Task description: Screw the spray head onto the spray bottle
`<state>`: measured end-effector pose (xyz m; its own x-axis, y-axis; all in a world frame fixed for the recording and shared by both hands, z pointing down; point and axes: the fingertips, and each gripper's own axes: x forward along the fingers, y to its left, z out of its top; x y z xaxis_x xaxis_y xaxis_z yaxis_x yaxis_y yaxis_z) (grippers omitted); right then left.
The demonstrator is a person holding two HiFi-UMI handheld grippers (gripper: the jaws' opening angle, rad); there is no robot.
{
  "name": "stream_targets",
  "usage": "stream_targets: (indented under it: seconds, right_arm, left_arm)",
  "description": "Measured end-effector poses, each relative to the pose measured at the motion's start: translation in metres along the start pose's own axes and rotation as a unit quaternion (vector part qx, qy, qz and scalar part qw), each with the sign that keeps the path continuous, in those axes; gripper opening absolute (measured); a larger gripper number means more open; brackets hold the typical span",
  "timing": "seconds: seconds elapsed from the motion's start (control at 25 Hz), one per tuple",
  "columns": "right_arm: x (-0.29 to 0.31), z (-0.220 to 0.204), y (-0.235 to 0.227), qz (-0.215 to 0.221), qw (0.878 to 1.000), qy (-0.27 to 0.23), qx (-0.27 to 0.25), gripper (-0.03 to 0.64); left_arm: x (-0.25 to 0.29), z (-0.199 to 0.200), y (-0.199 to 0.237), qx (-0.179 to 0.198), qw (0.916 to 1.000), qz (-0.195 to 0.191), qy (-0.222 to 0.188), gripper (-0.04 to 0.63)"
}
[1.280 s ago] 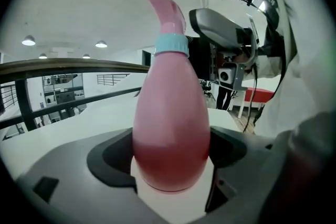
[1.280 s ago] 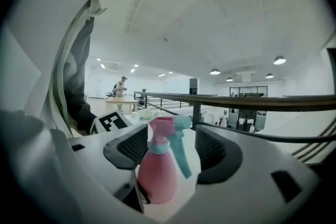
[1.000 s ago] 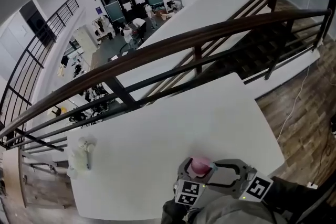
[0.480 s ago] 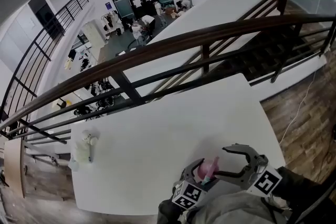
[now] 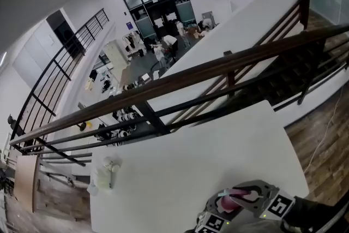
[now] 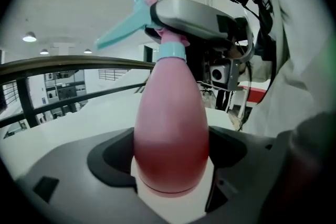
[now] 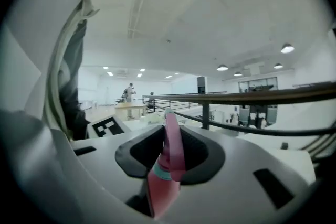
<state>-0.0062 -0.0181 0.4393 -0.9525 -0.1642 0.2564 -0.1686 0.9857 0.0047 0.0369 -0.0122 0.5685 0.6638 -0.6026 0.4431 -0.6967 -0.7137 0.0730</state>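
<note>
**Pink spray bottle held off the table, both grippers on it**

Container first: the spray bottle (image 6: pixel 170 113) is a smooth, opaque pink, egg-shaped body tapering to a narrow neck. Its lower part reads a shade darker, but we cannot tell whether there is liquid inside. A teal collar (image 6: pixel 170 50) rings the neck. Above it sits the spray head (image 6: pixel 128 26), hard plastic in teal with pink parts, its long teal piece sticking out sideways to the left in the left gripper view.

In the head view the bottle shows at the bottom edge, above the near side of the white table (image 5: pixel 180 161), whose matte top is bare around it. Well apart, near the table's far left corner, lies a pale translucent item (image 5: pixel 103 176), too small to identify. A dark railing (image 5: pixel 218 71) runs just behind the table.

Left gripper (image 6: pixel 170 157): its grey jaws with black pads are clamped on the widest part of the bottle's body, one pad on each side, and the bottle stands upright between them.

Right gripper (image 7: pixel 169 152): its jaws have just been closing, and the spray head's thin pink part stands between them, pads pressing on both sides. We see the collar just beneath its jaws.
</note>
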Motion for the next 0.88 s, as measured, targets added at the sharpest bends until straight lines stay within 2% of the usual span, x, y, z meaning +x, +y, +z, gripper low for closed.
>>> stream_targets:
  seconds: [0.12,0.2,0.28,0.36,0.56,0.68,0.76,0.88]
  right_arm:
    - [0.003,0.0,-0.021,-0.1,0.993,-0.001,0.06,0.08]
    - [0.003,0.001,-0.033,-0.162,0.985,0.011,0.067,0.077]
    - [0.003,0.001,-0.039,-0.194,0.979,0.011,0.056,0.077]
    - [0.001,0.0,-0.041,-0.193,0.98,-0.001,0.047,0.078]
    - [-0.006,0.001,-0.034,-0.138,0.989,-0.047,0.039,0.081]
    - [-0.007,0.005,-0.032,-0.127,0.99,-0.055,0.036,0.089]
    - [-0.009,0.002,-0.037,-0.13,0.987,-0.056,0.075,0.117]
    - [-0.005,-0.016,-0.036,-0.124,0.98,-0.036,0.15,0.115]
  left_arm:
    - [0.0,0.0,0.006,-0.002,0.9996,0.029,-0.002,0.408]
    - [0.001,0.0,0.009,0.0,0.9991,0.042,-0.003,0.408]
    - [0.002,0.001,0.012,0.002,0.9985,0.054,-0.003,0.408]
    - [0.003,0.002,0.015,0.005,0.9978,0.067,-0.004,0.408]
    - [0.004,0.005,0.024,0.007,0.9946,0.103,-0.006,0.408]
    - [0.005,0.008,0.03,0.007,0.9917,0.128,-0.008,0.408]
    - [0.006,0.009,0.034,0.007,0.9893,0.146,-0.01,0.408]
    - [0.007,0.009,0.04,0.008,0.9859,0.167,-0.012,0.408]
